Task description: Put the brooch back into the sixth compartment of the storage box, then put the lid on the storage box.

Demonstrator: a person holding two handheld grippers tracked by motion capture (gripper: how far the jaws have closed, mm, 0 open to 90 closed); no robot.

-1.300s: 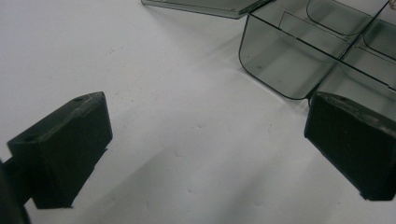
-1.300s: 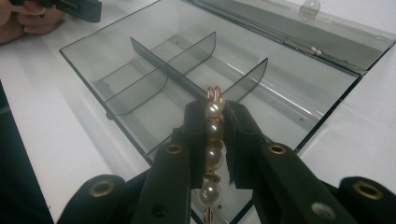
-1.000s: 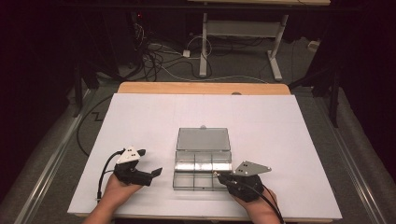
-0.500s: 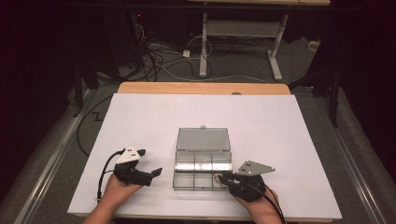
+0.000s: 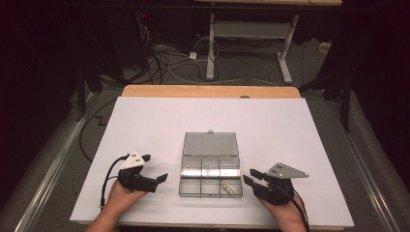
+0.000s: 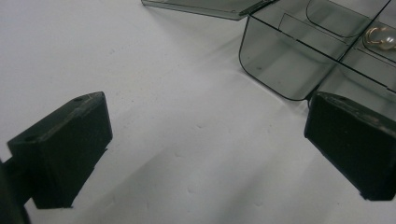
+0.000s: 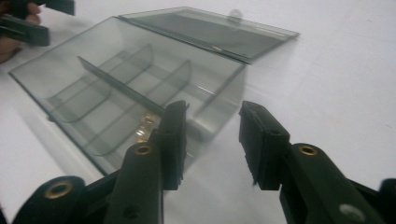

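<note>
A clear smoky compartment box [image 5: 193, 187] lies at the table's front centre, its lid [image 5: 210, 143] folded flat behind it. A small shiny metal piece [image 5: 231, 187] rests in the front right compartment, and it shows in the right gripper view [image 7: 145, 126] and the left gripper view [image 6: 380, 39]. My right gripper [image 5: 249, 176] sits just right of the box. Its jaws have just been opening and stand apart with nothing between them [image 7: 212, 112]. My left gripper [image 5: 155, 167] rests left of the box, wide open and empty [image 6: 205, 116].
The white table sheet [image 5: 290, 130] has bare room on all sides of the box. A wooden strip [image 5: 210, 91] edges the far side. Cables and desk legs lie on the dark floor beyond. The left gripper [image 7: 28, 23] shows far off past the box.
My right gripper has drawn back to the right, away from the box's front right corner, and its jaws have spread. The left gripper has stayed put.
</note>
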